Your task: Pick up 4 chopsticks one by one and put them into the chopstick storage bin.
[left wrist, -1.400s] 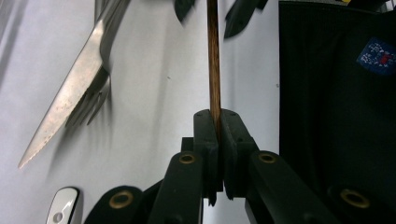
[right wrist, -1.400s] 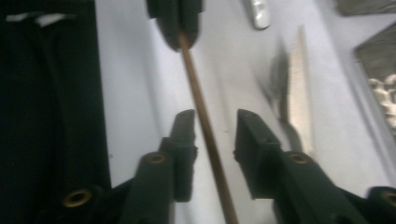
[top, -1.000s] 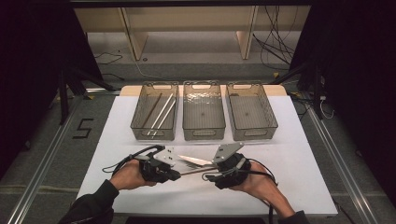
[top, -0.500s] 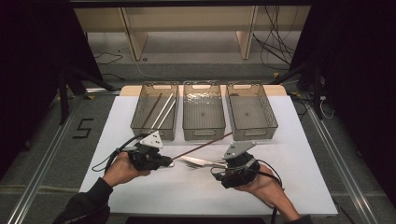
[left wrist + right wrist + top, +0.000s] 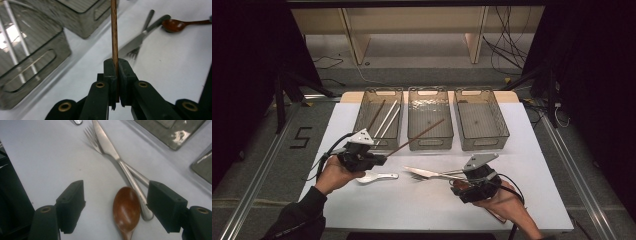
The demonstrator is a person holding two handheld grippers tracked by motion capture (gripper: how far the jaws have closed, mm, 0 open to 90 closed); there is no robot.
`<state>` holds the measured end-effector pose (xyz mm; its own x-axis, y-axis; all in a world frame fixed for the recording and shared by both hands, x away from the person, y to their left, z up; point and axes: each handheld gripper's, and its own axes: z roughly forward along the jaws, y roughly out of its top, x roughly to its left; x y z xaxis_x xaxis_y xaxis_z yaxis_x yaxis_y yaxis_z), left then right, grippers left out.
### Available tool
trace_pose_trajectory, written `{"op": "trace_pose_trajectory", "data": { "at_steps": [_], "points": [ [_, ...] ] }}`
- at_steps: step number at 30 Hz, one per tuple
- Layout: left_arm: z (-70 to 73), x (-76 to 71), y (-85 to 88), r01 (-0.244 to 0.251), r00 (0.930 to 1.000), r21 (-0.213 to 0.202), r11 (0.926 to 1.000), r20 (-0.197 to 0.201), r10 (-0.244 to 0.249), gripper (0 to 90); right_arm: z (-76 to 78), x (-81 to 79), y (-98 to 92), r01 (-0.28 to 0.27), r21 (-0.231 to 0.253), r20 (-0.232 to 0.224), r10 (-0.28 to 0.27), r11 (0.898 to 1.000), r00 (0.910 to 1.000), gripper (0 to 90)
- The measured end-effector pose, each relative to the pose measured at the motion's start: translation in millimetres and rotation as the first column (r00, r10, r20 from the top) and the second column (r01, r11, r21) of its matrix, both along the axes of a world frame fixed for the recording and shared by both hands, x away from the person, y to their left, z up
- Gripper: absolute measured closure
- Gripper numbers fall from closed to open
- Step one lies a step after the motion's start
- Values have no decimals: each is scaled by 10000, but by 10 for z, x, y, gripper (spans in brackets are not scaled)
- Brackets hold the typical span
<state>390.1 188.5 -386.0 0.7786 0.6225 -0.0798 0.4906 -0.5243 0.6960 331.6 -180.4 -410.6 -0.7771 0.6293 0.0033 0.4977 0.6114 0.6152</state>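
My left gripper [image 5: 381,158] [image 5: 116,72] is shut on the near end of a brown wooden chopstick [image 5: 417,135] [image 5: 114,37]. The stick slants up and to the right, its far tip over the middle bin [image 5: 430,141]. My right gripper [image 5: 458,182] [image 5: 117,197] stands open low over the table, with the bowl of a brown wooden spoon [image 5: 126,208] [image 5: 175,25] lying between its jaws. A steel knife [image 5: 427,173] [image 5: 107,145] lies crossed over a steel fork [image 5: 91,135] just beyond it, their handles reaching beside the spoon bowl.
Three clear bins stand in a row at the back; the left bin [image 5: 362,131] holds several chopsticks, the right bin [image 5: 502,131] looks bare. A white spoon [image 5: 377,177] lies near my left hand. The white table top [image 5: 412,210] has open room at the front.
My left gripper has lifted the brown chopstick and drawn it left and toward the bins. My right gripper has shifted right, away from the left one, staying low over the table.
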Motion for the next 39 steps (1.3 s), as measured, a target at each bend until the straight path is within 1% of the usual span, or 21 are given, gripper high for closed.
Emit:
{"op": "trace_pose_trajectory", "data": {
  "at_steps": [2,5,9,13,17,18,21,22,25,26,27,28,30,33,36,37,38,39],
  "points": [
    [2,50,68,-316,9995,-72,9995,14,316,856,-16,-7,-24,49,-80,-81,-50,10000,10000,296],
    [8,130,174,-812,9967,-124,9966,52,813,855,-27,-17,-60,99,-93,-114,-100,9999,9999,294],
    [32,220,286,-1404,9900,-246,9898,104,1407,856,-39,-30,-98,193,-108,-170,-195,9998,9997,293],
    [33,306,360,-1904,9816,-364,9810,89,1909,856,-49,-40,-114,204,-164,-183,-207,9997,9996,292],
    [34,401,418,-2279,9734,-260,9733,177,2284,855,-59,-46,-121,184,-231,-234,-190,9996,9995,293],
    [28,431,434,-2379,9710,-302,9708,165,2385,856,-62,-48,-122,195,-213,-239,-200,9996,9995,293],
    [-1,528,478,-2729,9619,-245,9617,102,2732,856,-63,-53,-131,207,-228,-254,-213,9995,9994,293],
    [-9,558,492,-2877,9576,-315,9572,32,2880,856,-60,-57,-135,223,-219,-255,-228,9995,9994,293],
    [-17,641,525,-3197,9475,-326,9469,-40,3198,856,-60,-61,-151,264,-213,-260,-269,9994,9993,293],
    [-16,669,535,-3268,9451,-275,9447,-58,3267,855,-63,-59,-156,260,-204,-259,-266,9995,9993,293],
    [-17,695,541,-3382,9411,-268,9407,-75,3381,855,-64,-60,-160,285,-217,-279,-291,9994,9992,293],
    [-18,725,550,-3439,9390,-203,9388,-86,3438,855,-67,-59,-163,289,-217,-273,-294,9993,9992,293],
    [-29,781,559,-3636,9315,-184,9314,-169,3633,855,-70,-58,-164,270,-238,-276,-276,9994,9992,293],
    [-54,852,571,-3848,9228,-166,9228,-298,3842,855,-70,-61,-163,262,-243,-268,-268,9994,9993,293],
    [-87,907,557,-4002,9159,37,9164,-323,4002,855,-71,-62,-164,270,-235,-283,-277,9994,9992,293],
    [-100,929,559,-4045,9138,22,9145,-389,4043,855,-72,-63,-164,272,-239,-285,-279,9993,9992,293],
    [-115,952,558,-4143,9092,-1,9102,-469,4138,855,-72,-64,-164,271,-246,-287,-278,9993,9992,293],
    [-129,977,558,-4201,9063,28,9075,-493,4198,855,-73,-64,-164,273,-251,-291,-281,9993,9992,293]
  ]
}}
